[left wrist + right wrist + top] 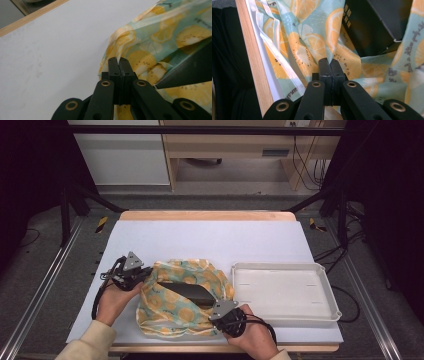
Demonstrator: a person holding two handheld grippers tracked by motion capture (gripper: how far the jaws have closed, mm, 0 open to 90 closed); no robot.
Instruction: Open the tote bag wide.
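A lemon-print cloth bag (182, 302) is seen gathered around a black box (187, 291) on the white table cover (210, 240), just left of an empty white tray (285, 292). The bag's left edge is pinched by the left gripper (141, 275), its jaws pressed together on a fold of the fabric, as shown in the left gripper view (119, 61). The bag's near right edge, by the table's wooden front rim (253, 65), is clamped in the same way by the right gripper (216, 314), whose closed jaws are seen biting the printed cloth (329, 61) just below the box's dark corner (372, 27). Both grippers are held by a person's hands beside the bag.
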